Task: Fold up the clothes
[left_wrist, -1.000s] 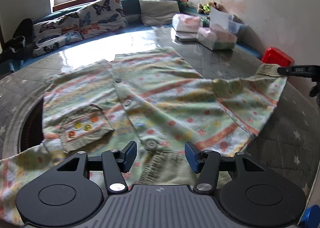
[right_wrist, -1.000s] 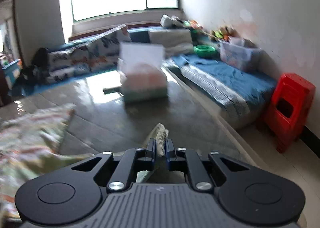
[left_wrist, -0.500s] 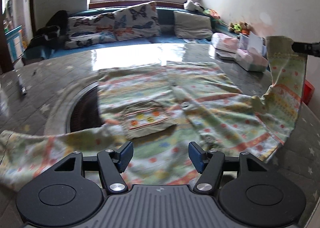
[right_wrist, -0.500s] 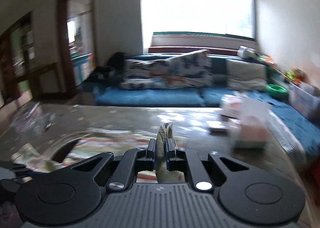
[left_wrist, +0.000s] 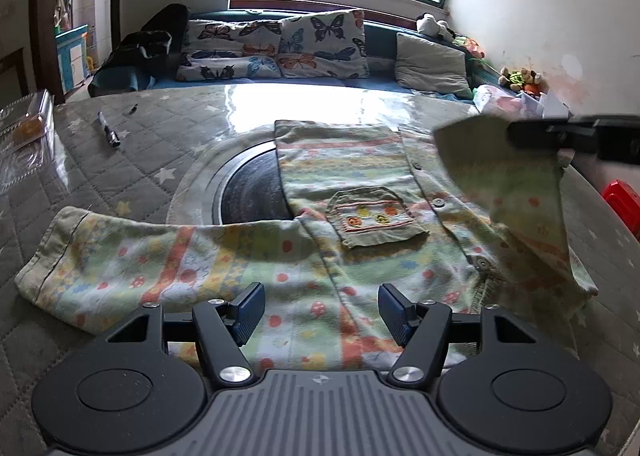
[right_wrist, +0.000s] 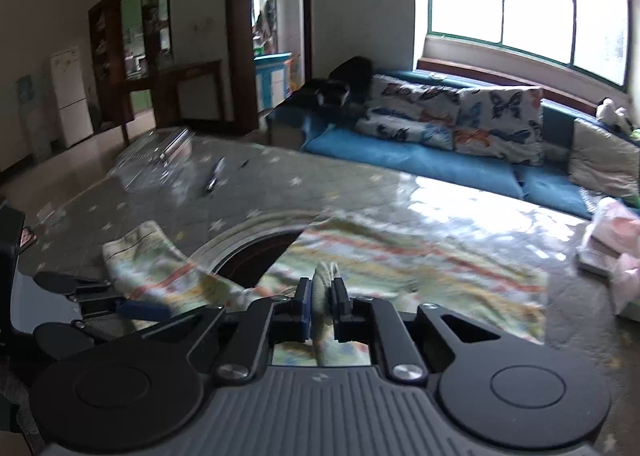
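Right gripper pinches the striped shirt's sleeve cuff, lifted over the front. Left gripper hovers spread above the collar end. Lay the sleeve flat across the pocket, edges square.

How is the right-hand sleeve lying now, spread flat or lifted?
Lifted. The right gripper is shut on the sleeve and holds its cuff above the shirt, while the other sleeve lies flat.

The shirt lies on the table, a pen to its left, sofa behind.
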Demonstrator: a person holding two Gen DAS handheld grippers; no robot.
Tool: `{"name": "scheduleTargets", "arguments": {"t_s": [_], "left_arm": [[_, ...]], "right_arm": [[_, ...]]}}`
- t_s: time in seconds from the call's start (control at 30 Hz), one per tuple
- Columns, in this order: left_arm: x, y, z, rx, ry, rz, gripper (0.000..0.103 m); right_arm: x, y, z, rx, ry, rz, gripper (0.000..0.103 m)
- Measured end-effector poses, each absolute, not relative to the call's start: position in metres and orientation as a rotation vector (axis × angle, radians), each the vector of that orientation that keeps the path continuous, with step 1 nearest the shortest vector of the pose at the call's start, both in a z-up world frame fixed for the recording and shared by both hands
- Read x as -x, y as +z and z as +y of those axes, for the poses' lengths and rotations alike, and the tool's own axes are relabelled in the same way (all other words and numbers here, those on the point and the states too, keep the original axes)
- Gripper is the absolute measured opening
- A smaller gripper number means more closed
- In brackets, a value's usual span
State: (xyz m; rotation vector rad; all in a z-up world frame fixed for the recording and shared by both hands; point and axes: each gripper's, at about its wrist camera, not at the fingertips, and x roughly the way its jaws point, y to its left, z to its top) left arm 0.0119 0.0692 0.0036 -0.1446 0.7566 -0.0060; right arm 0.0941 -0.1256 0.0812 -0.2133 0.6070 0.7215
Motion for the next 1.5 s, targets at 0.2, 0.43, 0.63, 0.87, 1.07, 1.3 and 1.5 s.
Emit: {"name": "scheduleTargets", "arguments": {"t_s": [0.2, 0.43, 0.63, 0.87, 1.07, 1.3, 1.5], "left_arm": [[-0.015, 0.003, 0.068, 0.147, -0.007, 0.762, 0.066], [-0.023, 0.006, 0.056, 0.138, -0.052, 0.753, 0.066], [-0.032, 0.005, 0.039, 0.122, -0.109, 0.76, 0.065], [-0.045, 0.001, 0.018, 0.094, -0.158, 0.774, 0.065], [-0.052, -0.004, 0.01, 0.076, -0.169, 0.794, 0.065], [-0.063, -0.008, 0.006, 0.069, -0.159, 0.812, 0.065], [-0.068, -0.016, 0.005, 0.045, -0.137, 0.833, 0.064]], "right_arm": [[-0.081, 0.081, -0.122, 0.236, 0.781, 0.604, 0.03], [-0.088, 0.078, -0.159, 0.292, 0.697, 0.632, 0.031], [-0.096, 0.043, -0.211, 0.287, 0.58, 0.755, 0.031], [-0.102, 0.006, -0.248, 0.237, 0.509, 0.865, 0.031], [-0.117, 0.009, -0.247, 0.226, 0.517, 0.837, 0.031], [-0.141, 0.017, -0.24, 0.209, 0.52, 0.799, 0.031], [-0.153, 0.005, -0.24, 0.196, 0.51, 0.82, 0.031]]}}
